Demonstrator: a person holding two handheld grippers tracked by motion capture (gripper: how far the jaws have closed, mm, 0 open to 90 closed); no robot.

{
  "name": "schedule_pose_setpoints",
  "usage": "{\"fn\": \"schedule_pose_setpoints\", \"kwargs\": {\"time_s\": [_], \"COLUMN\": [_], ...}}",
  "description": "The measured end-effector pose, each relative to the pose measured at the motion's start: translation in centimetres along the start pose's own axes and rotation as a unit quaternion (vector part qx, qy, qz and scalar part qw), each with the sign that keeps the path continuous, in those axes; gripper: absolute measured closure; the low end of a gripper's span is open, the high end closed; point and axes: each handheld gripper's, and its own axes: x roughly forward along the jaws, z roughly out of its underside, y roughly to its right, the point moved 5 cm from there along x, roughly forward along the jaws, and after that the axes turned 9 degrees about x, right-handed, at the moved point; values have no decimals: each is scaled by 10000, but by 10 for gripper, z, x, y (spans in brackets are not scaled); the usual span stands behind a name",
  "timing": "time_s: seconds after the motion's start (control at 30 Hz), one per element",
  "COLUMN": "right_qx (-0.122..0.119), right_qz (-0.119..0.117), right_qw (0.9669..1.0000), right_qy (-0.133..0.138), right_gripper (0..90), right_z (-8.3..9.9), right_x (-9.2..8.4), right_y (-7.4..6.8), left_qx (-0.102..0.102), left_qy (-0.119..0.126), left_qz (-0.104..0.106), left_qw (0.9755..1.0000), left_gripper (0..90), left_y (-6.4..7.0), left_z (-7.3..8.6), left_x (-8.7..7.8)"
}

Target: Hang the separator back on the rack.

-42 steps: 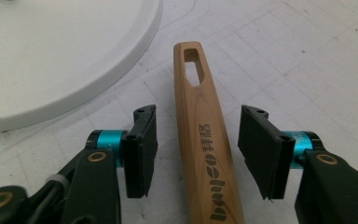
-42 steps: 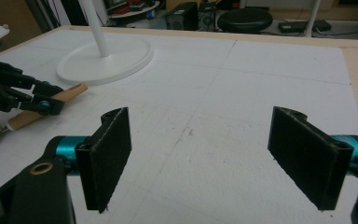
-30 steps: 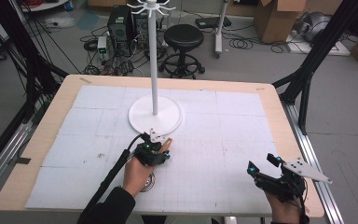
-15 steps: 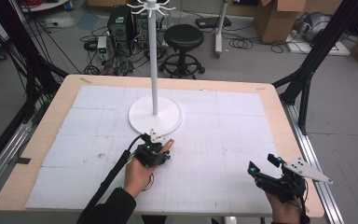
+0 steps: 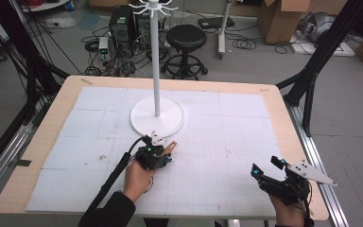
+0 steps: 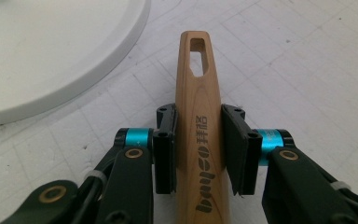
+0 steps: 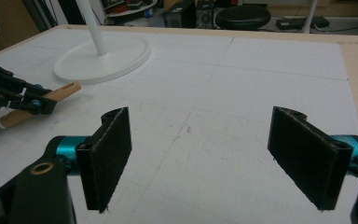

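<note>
From the high view, my left gripper [image 5: 163,147] sits low on the counter [image 5: 227,142] just in front of the white stand base [image 5: 144,120], while my right gripper [image 5: 267,171] waits well apart near the right edge. In the left gripper view my fingers [image 6: 165,154] have just been closing and now press both sides of the wooden handle [image 6: 199,107], which lies flat on the counter with its slotted end pointing away; I should keep the squeeze centred and lift level. The right gripper view shows my fingers [image 7: 109,154] wide apart and holding nothing.

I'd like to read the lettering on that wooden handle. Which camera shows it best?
The left gripper view: the wooden handle runs up the middle between the left tongs, with its dark lettering and slotted hanging hole clear. The right gripper view shows it far off at the left edge; the high view shows just a small tip past the hand.
</note>
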Motion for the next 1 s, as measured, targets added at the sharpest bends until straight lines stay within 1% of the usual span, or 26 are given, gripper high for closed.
{"fn": "schedule_pose_setpoints", "kwargs": {"time_s": [0.17, 0.23, 0.4, 0.53, 0.57, 0.8, 0.9, 1.0], "right_qx": [-12, -5, -15, -10, -12, -7, -4, -18], "right_qz": [-36, -41, -79, -84, -87, -107, -123, -153], "right_qw": [10000, 10000, 10000, 10000, 10000, 9999, 9999, 9999], "right_qy": [-10, -3, 6, -4, -8, -11, -12, 4], "right_gripper": [203, 203, 203, 203, 203, 203, 203, 203], "right_z": [0, 0, 0, 0, 0, 1, 1, 1], "right_x": [0, 0, 0, 1, 1, 1, 1, 1], "right_y": [-1, -1, -2, -2, -3, -4, -4, -5], "left_qx": [23, -10, -79, -48, -86, -177, -241, -261], "left_qy": [200, 320, 650, 988, 1069, 1462, 1645, 1869], "left_qz": [55, 82, 144, 128, 115, 173, 217, 274], "left_qw": [9998, 9995, 9978, 9950, 9942, 9889, 9858, 9817], "left_gripper": [671, 671, 672, 672, 673, 673, 673, 673], "left_y": [1, 1, -2, -5, -5, -12, -14, -16], "left_z": [-1, -2, -4, -4, -4, -2, -1, 0], "left_x": [-10, -14, -29, -45, -49, -72, -82, -91]}}
